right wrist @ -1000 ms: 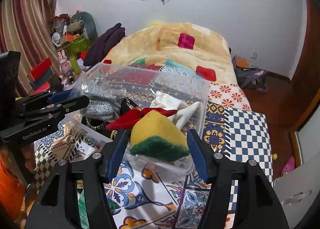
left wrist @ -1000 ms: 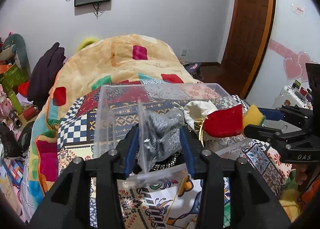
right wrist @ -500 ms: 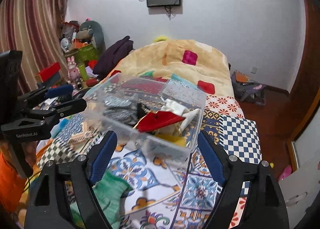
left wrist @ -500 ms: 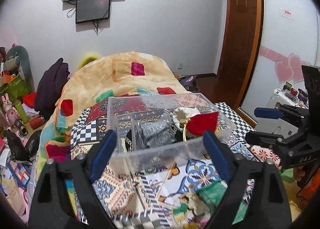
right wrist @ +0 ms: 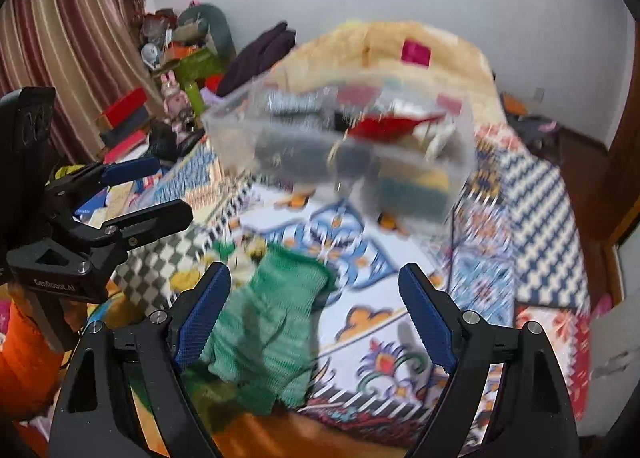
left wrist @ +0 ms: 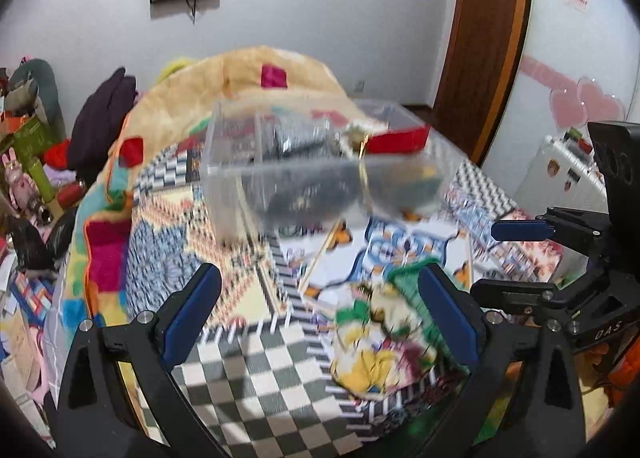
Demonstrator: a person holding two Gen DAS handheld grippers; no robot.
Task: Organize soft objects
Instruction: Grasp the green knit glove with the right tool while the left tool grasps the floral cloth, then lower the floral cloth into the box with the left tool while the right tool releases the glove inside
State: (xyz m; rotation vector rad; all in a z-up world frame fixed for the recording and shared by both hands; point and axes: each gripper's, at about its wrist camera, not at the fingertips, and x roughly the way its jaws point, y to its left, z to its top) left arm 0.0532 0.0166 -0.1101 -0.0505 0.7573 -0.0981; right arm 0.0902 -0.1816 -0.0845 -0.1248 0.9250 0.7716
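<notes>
A clear plastic box [left wrist: 320,166] stands on the patterned bed cover [left wrist: 248,362], at about twelve o'clock from both grippers. Going left to right inside it: a grey bagged bundle [left wrist: 298,138], a white pouch [left wrist: 354,134] with a gold tie, then a red cloth piece [left wrist: 398,142], with a yellow-and-green soft piece [right wrist: 416,188] low at the right end. Nearer, at about five o'clock from the box, a green knitted glove [right wrist: 272,326] lies flat beside a yellow, floral cloth [left wrist: 372,346].

Motion blur smears both views, so the box's contents are hard to separate, and dark items at its bottom cannot be identified.

The left gripper [left wrist: 320,322] tilts downward, its jaws having just been opening, now wide with nothing between them. The right gripper [right wrist: 316,318] also tilts downward over the glove; its jaws have just been opening and grip nothing.
</notes>
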